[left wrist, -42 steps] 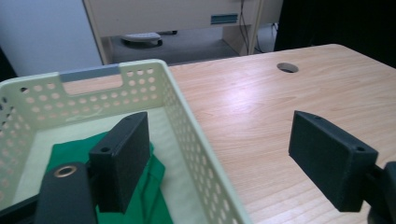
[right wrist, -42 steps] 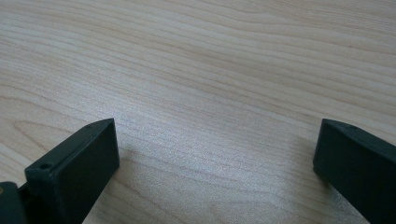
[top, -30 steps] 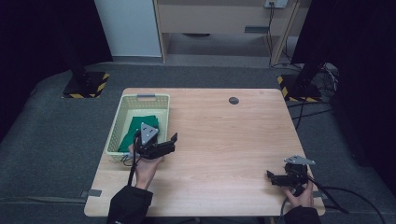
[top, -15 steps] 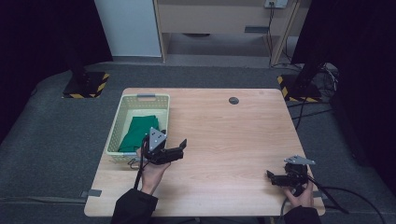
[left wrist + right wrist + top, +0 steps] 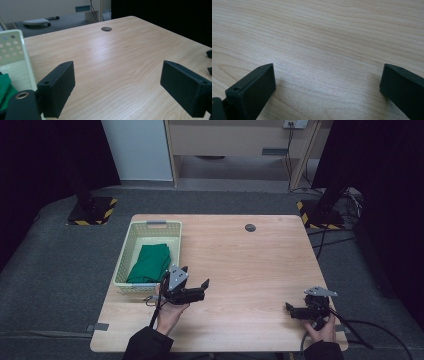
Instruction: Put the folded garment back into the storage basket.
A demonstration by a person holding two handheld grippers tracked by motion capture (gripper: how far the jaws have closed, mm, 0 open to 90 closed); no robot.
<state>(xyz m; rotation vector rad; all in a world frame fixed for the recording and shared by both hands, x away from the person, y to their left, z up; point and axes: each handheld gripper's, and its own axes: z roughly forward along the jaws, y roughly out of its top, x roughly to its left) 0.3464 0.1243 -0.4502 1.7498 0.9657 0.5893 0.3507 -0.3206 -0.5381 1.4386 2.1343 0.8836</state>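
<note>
Pulling away from the basket (image 5: 150, 227), the left tongs (image 5: 196, 284) are hanging spread and empty; green cloth (image 5: 149, 264) is lying inside, right tongs (image 5: 289, 309) spread too.

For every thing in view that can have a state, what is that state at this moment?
Left tongs: open, holding nothing, beside the basket.
Right tongs: open, holding nothing, low over the table near its right front corner.
Green cloth: folded, lying inside the basket.
Basket: upright on the table's left side, holding the cloth.
</note>
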